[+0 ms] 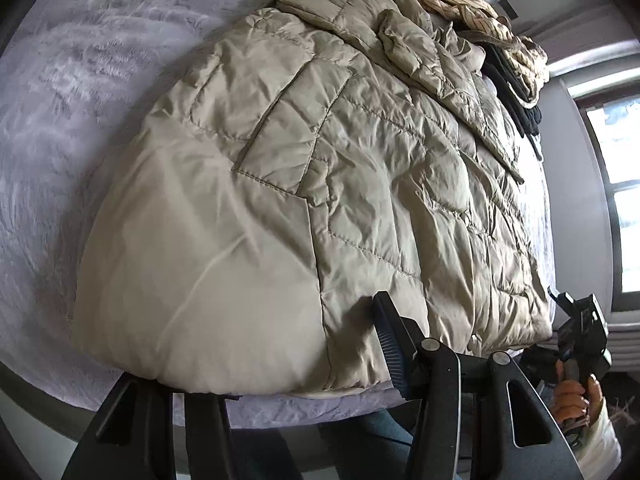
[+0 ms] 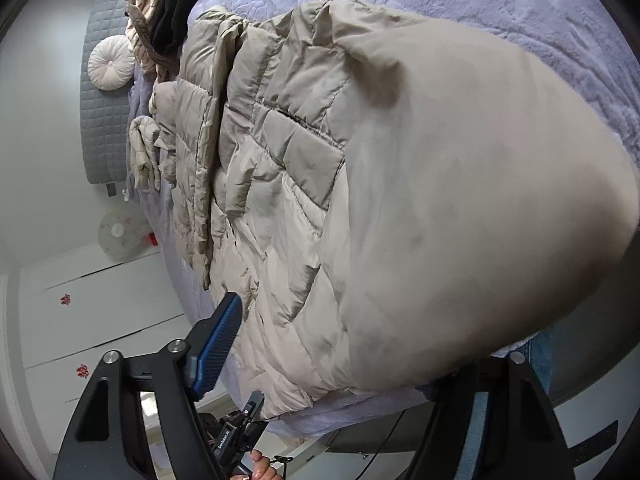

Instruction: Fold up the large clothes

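Note:
A large beige quilted coat lies spread on the lavender bedspread, its hem at the near edge of the bed. My left gripper straddles that hem. One finger presses on top of the coat; the other is tucked under the edge, so it is shut on the hem. In the right wrist view the coat bulges between the fingers of my right gripper. Its blue-padded finger stands beside the coat's side edge with bedspread showing in between. The other finger is hidden under the fabric.
Striped beige and black clothes are piled at the far end of the bed. A grey quilted headboard with a round white cushion stands beyond. White cabinets are on one side, a window on the other.

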The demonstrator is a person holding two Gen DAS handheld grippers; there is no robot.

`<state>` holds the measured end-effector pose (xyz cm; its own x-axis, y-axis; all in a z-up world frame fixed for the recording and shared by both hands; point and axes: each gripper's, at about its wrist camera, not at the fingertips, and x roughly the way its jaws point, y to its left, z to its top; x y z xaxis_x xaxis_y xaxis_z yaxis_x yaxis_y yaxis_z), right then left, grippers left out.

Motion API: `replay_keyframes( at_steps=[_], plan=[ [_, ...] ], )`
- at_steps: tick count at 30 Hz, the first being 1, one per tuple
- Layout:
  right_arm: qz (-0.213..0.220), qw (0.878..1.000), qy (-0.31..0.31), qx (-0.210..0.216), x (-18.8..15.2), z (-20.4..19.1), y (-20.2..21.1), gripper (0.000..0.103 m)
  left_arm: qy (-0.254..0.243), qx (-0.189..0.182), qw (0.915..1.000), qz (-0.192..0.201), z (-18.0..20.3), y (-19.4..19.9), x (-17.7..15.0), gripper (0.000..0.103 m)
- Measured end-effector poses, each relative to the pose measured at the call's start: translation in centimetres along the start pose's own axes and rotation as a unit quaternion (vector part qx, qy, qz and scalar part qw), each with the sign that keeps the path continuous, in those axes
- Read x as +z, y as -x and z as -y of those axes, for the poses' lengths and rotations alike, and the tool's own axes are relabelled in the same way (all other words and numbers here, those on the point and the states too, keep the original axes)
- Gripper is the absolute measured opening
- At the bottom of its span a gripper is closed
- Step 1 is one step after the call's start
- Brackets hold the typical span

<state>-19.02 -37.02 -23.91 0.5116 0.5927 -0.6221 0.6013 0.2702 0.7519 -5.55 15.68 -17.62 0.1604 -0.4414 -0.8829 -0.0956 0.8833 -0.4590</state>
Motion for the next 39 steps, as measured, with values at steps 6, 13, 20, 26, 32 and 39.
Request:
replay_keyframes(
  at_steps=[6,13,20,26,32,39],
  plan=[
    [-0.022,1.000,0.001,0.004,0.7,-0.2,-0.9,0.068,-0.017,0.015,0.9997,0.004,0.5,0.5,0.6,0.035],
    [-0.018,0.998,0.042,-0.038,1.8,-2.1,-0.3,0.010,-0.002,-0.009,0.9997,0.022,0.9,2.5,2.6,0.020],
    [-0.026,0.984,0.174,-0.030,4.7,-11.0,0.9,0.010,-0.005,-0.020,0.9967,0.078,4.7,6.3,8.1,0.020],
    [-0.025,0.967,0.254,-0.013,9.2,-19.0,0.6,0.010,-0.009,-0.002,0.9909,0.134,9.0,7.9,15.7,0.020],
    [-0.033,0.955,0.295,-0.019,15.3,-25.3,-2.6,0.010,-0.017,0.035,0.9817,0.186,12.2,7.6,22.7,0.020],
    [-0.040,0.959,0.277,-0.052,20.6,-27.4,-9.0,0.010,-0.015,0.086,0.9830,0.161,11.3,3.1,29.8,0.020]
  ],
)
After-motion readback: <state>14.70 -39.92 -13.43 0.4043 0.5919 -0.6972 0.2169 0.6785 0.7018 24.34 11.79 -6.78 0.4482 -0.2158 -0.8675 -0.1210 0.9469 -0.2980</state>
